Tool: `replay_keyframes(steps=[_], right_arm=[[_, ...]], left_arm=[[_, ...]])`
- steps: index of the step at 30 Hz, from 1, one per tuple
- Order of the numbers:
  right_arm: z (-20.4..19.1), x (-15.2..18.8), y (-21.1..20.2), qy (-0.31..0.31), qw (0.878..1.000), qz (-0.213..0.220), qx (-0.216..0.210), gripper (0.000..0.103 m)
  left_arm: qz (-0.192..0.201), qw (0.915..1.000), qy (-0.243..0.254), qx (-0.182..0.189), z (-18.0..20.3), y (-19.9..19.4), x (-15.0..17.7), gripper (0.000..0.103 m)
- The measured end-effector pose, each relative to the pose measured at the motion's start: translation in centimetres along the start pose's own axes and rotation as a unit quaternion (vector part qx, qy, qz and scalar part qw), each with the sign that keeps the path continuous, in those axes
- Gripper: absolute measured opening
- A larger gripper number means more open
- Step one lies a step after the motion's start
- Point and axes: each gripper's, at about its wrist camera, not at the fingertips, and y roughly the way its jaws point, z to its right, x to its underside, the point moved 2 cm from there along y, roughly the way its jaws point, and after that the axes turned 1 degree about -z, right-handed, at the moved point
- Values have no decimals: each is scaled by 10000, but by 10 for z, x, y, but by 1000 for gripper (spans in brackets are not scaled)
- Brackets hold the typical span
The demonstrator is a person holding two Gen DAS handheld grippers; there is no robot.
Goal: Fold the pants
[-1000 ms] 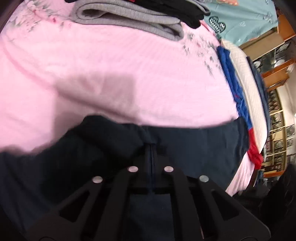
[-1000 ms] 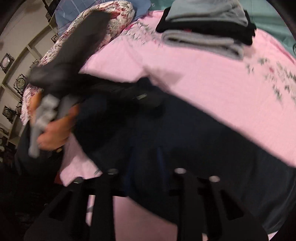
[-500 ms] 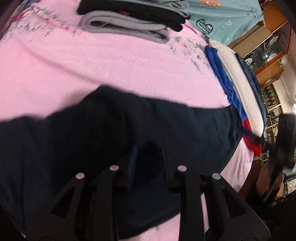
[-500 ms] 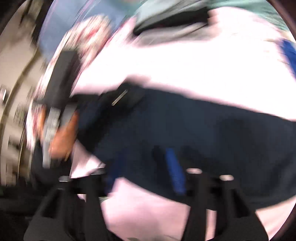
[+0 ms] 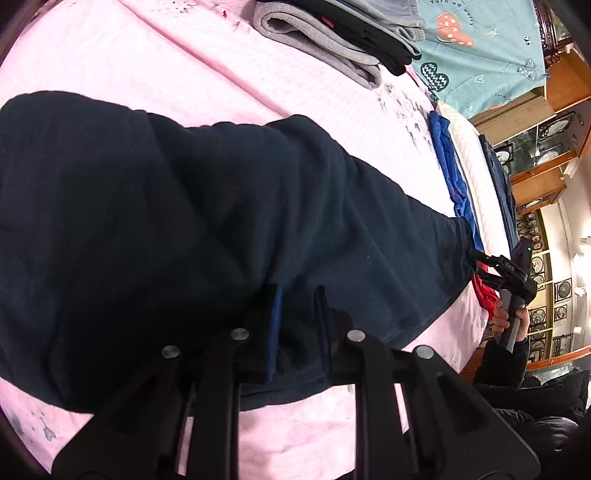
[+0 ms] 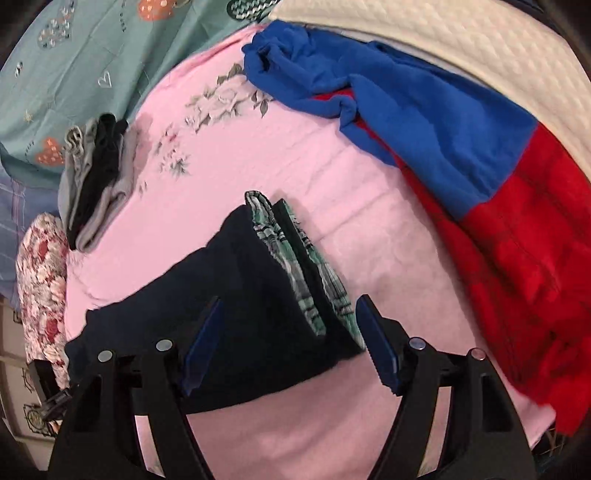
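Note:
Dark navy pants (image 5: 192,229) lie spread across the pink bed sheet (image 5: 177,70). My left gripper (image 5: 297,314) is open just above the pants' near edge, its jaws a narrow gap apart and empty. In the right wrist view the pants' leg ends (image 6: 251,295) show a green plaid lining (image 6: 295,266). My right gripper (image 6: 291,332) is wide open, its jaws on either side of that end, holding nothing. It also shows far right in the left wrist view (image 5: 511,275).
A stack of folded grey and black clothes (image 5: 343,33) sits at the back of the bed; it also shows in the right wrist view (image 6: 96,177). Blue (image 6: 399,99) and red garments (image 6: 535,258) lie along the right side beside a white quilted pad (image 6: 480,40). A floral pillow (image 6: 40,273) is at left.
Both grippers have let go of the pants, which now lie flat on the sheet. The right gripper moved to the leg end and opened wide; the left opened slightly.

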Motion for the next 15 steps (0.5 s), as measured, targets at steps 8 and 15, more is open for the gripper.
replay_keyframes(steps=[8,15], right_arm=[[-23,-9,25,-739,9969,-123,-229,12],[-1,-13,-16,-548,9965,568,-272,10]], left_arm=[[35,9983,11,-581,13,1,2,19],[48,9921,-22,-1257,28,2,9,18]])
